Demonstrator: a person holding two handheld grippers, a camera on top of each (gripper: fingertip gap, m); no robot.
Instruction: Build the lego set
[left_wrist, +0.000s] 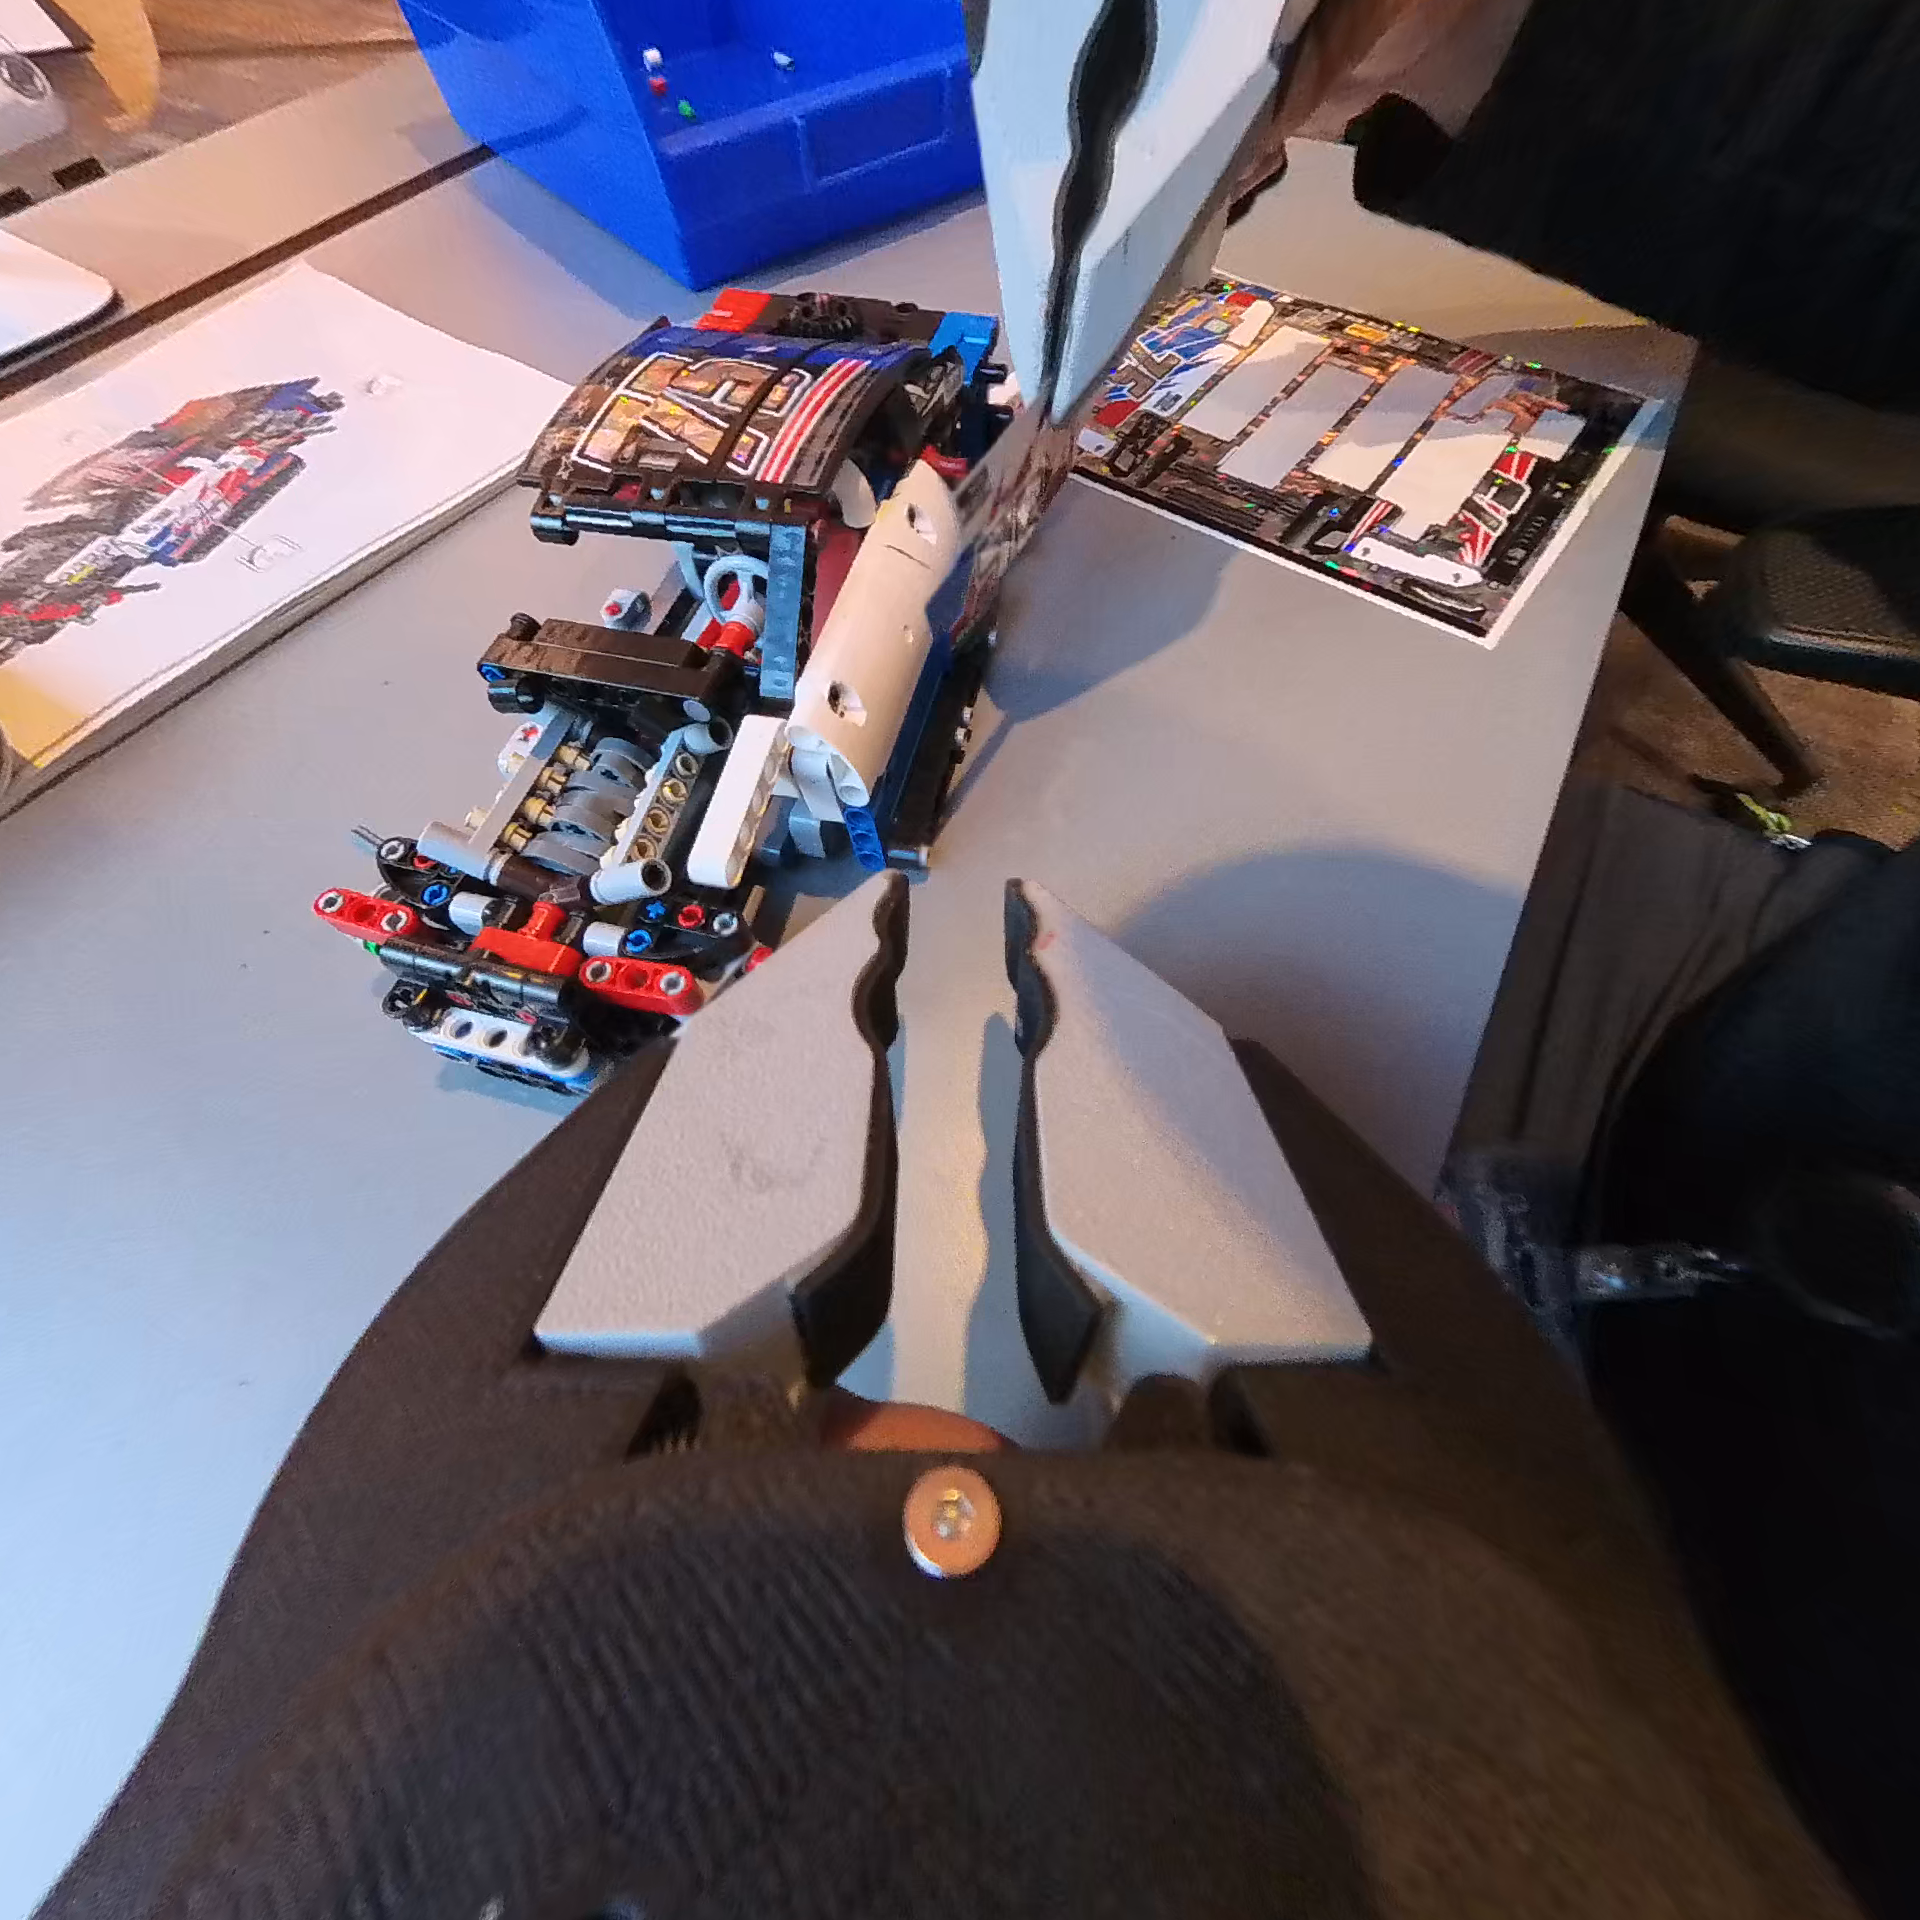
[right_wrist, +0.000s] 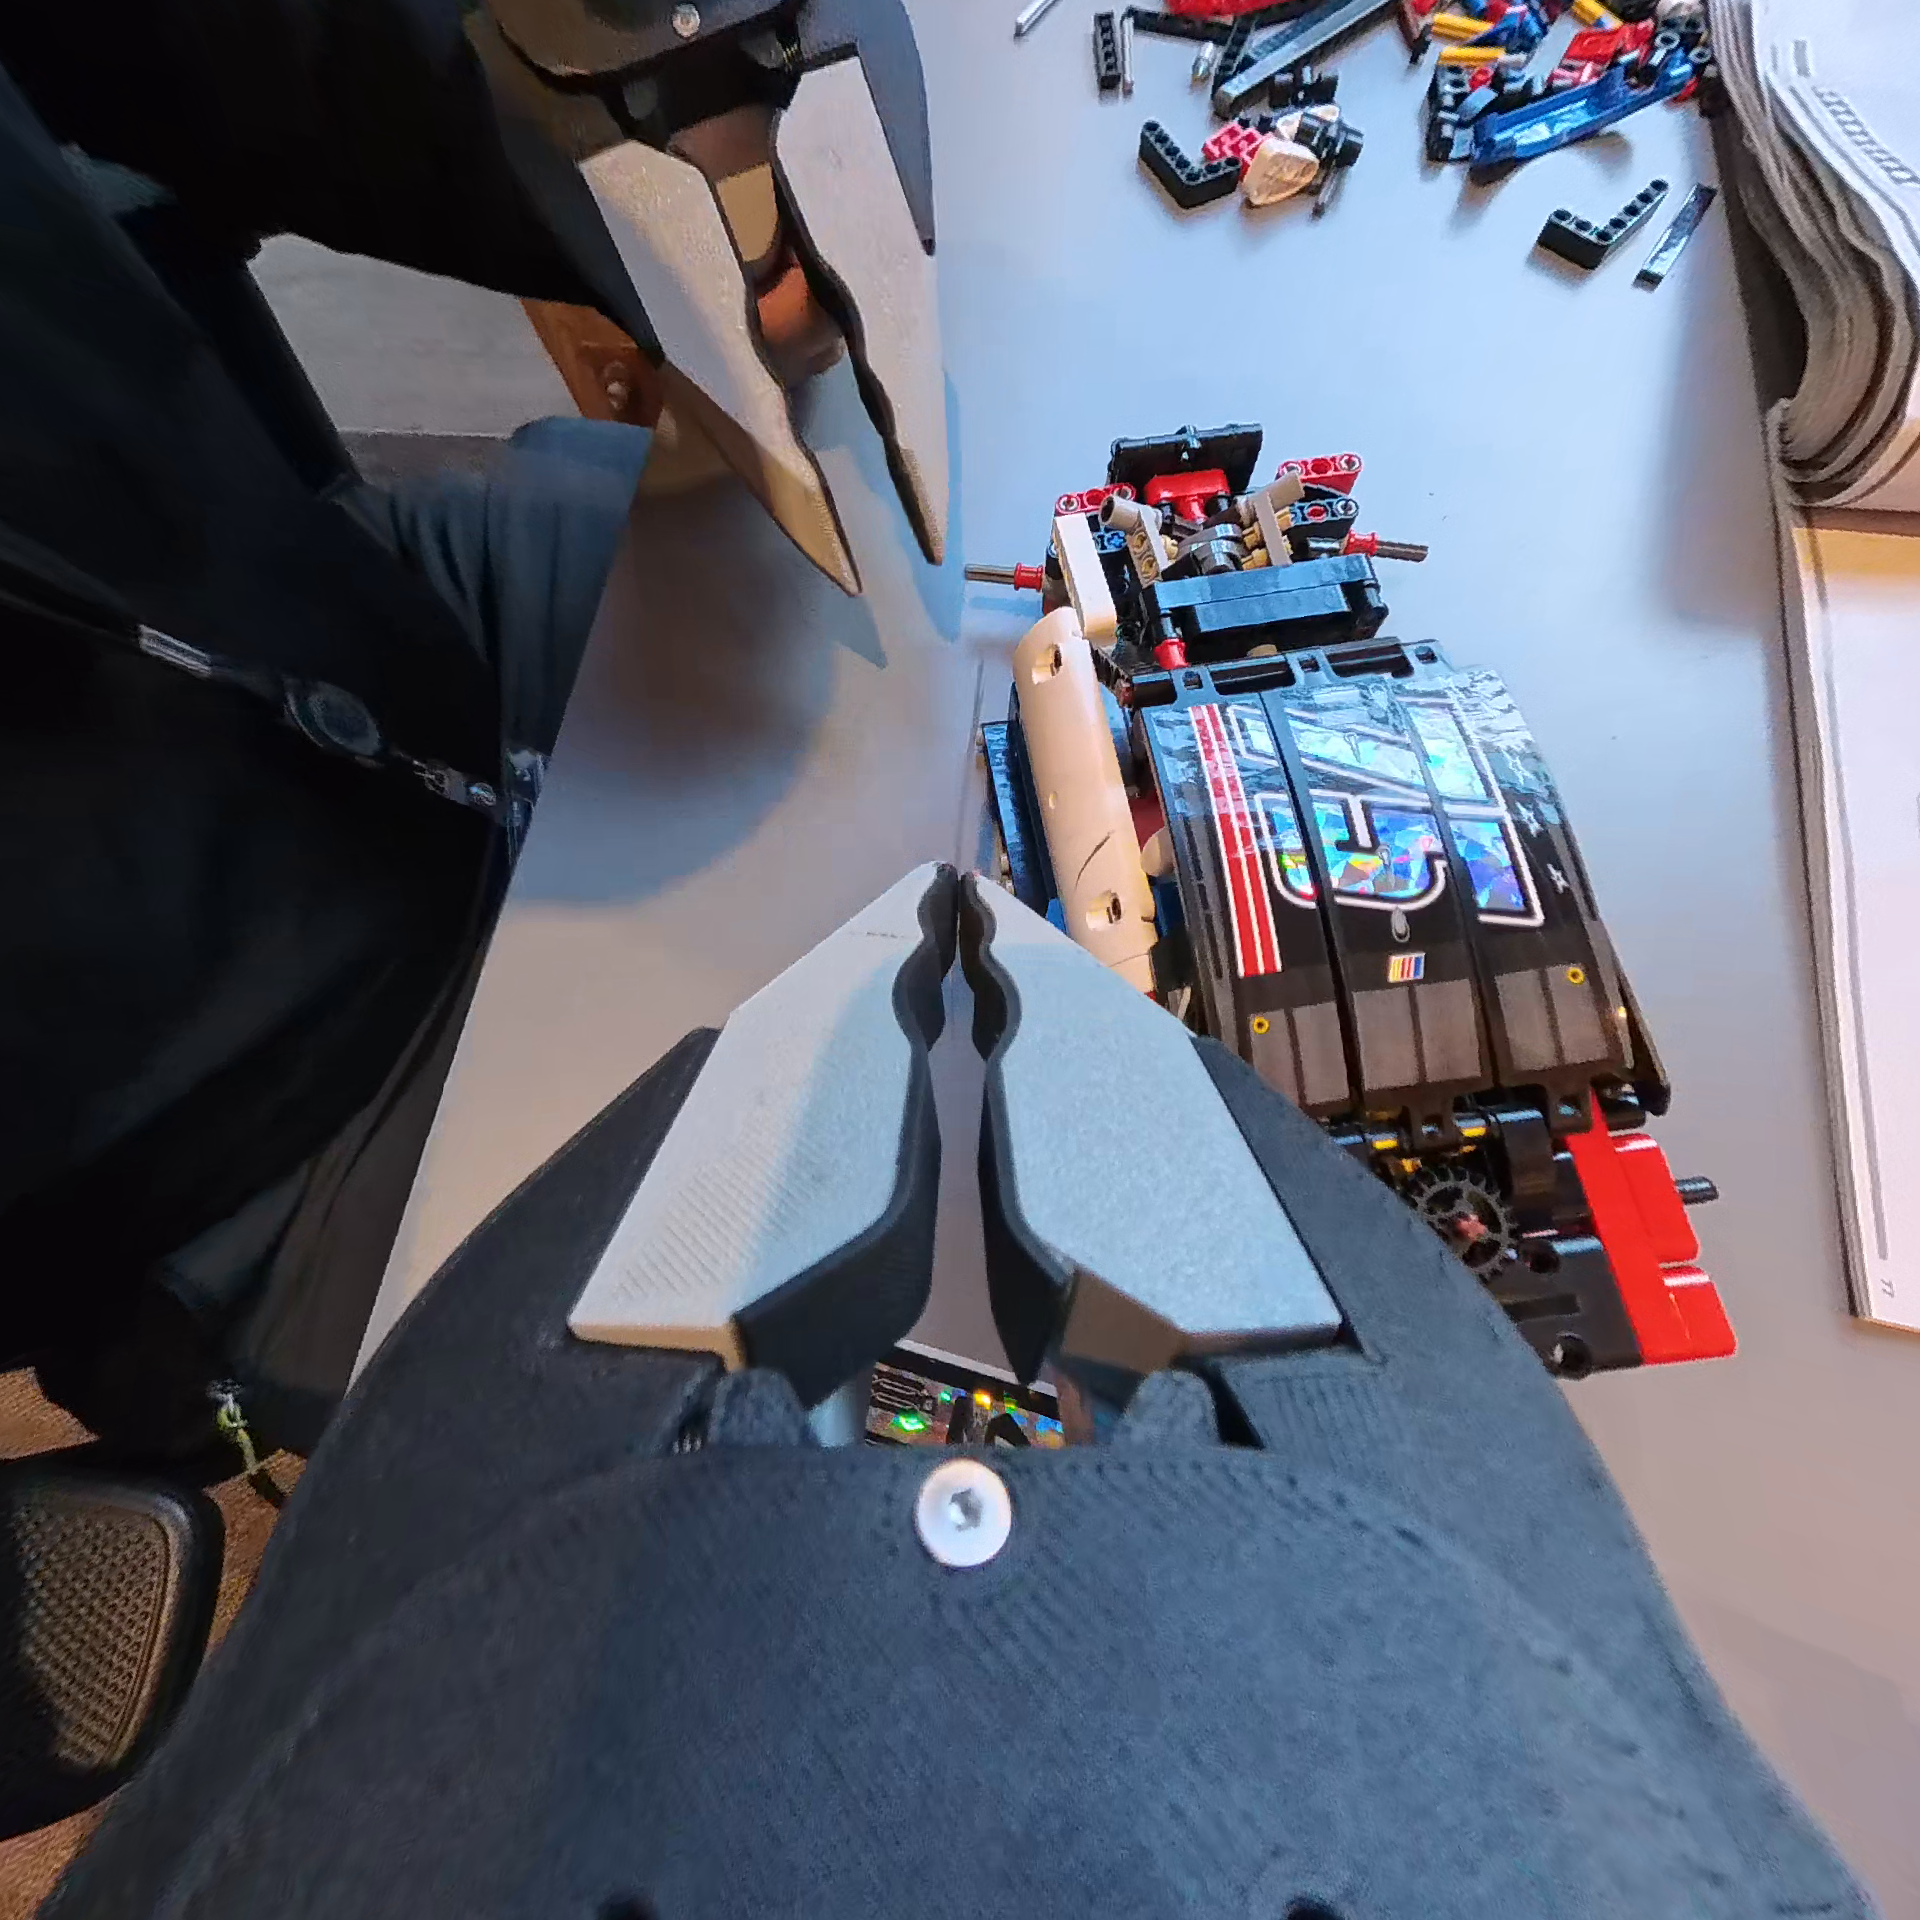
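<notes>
The partly built lego car (left_wrist: 675, 675) lies on the grey table, with a black printed roof and a white side panel (left_wrist: 883, 623). My right gripper (left_wrist: 1049, 400) comes down from above. It is shut on a thin sticker (left_wrist: 1003, 499), which hangs beside the car's white panel. In the right wrist view the right gripper (right_wrist: 956, 878) pinches the sticker, seen edge-on (right_wrist: 979, 748), left of the car (right_wrist: 1299, 831). My left gripper (left_wrist: 956, 904) is open and empty, near the car's front corner; it also shows in the right wrist view (right_wrist: 894, 566).
The sticker sheet (left_wrist: 1351, 447) lies right of the car near the table's edge. An open instruction booklet (left_wrist: 208, 499) lies to the left and a blue bin (left_wrist: 727, 135) stands behind. Loose lego pieces (right_wrist: 1403, 94) and stacked booklets (right_wrist: 1829, 260) lie past the car's nose. The tips of one gripper are about 10 cm away from the tips of the other.
</notes>
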